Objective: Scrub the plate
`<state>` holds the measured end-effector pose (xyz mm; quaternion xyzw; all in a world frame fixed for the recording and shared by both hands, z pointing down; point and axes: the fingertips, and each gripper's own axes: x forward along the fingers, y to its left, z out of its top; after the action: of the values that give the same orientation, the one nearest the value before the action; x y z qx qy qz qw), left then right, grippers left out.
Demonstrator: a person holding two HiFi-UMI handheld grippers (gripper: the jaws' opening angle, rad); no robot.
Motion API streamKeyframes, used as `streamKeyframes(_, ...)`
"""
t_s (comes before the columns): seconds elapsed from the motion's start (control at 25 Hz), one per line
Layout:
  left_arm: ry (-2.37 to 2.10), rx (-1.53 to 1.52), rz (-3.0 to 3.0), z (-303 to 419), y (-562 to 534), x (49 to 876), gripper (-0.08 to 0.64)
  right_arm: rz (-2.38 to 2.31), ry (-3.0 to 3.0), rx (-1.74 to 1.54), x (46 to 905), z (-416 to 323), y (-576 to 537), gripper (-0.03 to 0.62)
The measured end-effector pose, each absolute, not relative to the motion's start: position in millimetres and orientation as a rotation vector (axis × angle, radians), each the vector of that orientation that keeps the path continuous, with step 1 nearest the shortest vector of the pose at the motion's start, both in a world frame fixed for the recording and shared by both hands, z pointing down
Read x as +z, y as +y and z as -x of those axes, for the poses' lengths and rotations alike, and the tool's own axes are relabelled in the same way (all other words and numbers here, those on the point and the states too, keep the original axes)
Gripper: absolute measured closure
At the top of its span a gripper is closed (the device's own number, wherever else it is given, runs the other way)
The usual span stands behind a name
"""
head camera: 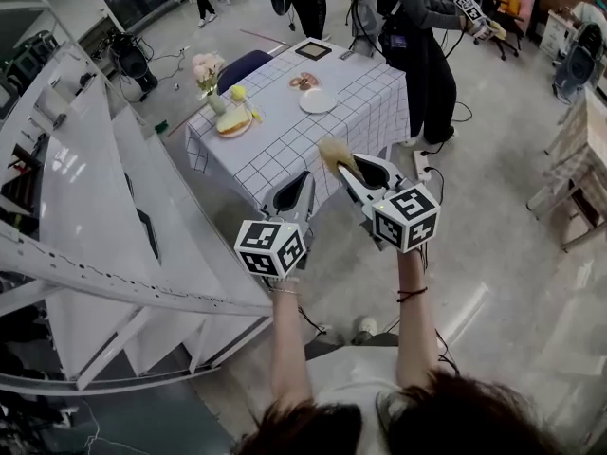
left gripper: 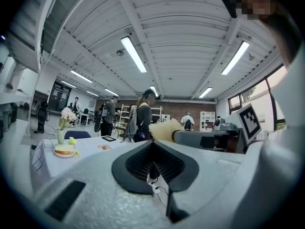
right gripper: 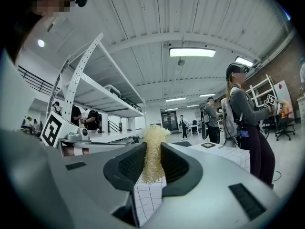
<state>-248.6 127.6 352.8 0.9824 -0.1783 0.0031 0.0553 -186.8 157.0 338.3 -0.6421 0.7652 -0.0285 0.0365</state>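
Observation:
A white empty plate [head camera: 318,101] lies on the checkered table [head camera: 370,102], toward its far side. My right gripper [head camera: 347,171] [right gripper: 153,144] is shut on a tan fibrous scrubber [head camera: 334,152] [right gripper: 152,152], which sticks up between its jaws. The left gripper [head camera: 305,180] [left gripper: 152,143] hangs just left of it, shut, nothing between its jaws. Both are held in the air over the table's near edge, well short of the plate. In the left gripper view the scrubber [left gripper: 164,130] shows beside the right gripper.
A second plate with a bun [head camera: 233,124] [left gripper: 64,150], a flower vase [head camera: 209,74], a coaster [head camera: 303,81] and a black tablet [head camera: 313,50] share the table. A person [head camera: 422,45] [right gripper: 243,113] stands at its far right. White shelving [head camera: 85,207] fills the left.

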Motion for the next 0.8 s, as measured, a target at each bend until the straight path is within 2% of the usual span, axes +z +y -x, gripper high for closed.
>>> streamKeyframes(0.44,-0.613,0.015,-2.943,245.6,132.1,370.3,0.549,1.895,2.373,-0.142,353.6,179.3,154.8,0.505)
streamKeyframes(0.8,-0.642,0.007,-2.896,221.8,68.8,381.0,0.549,1.844,2.351,-0.158,356.4,150.0,100.8,0.505)
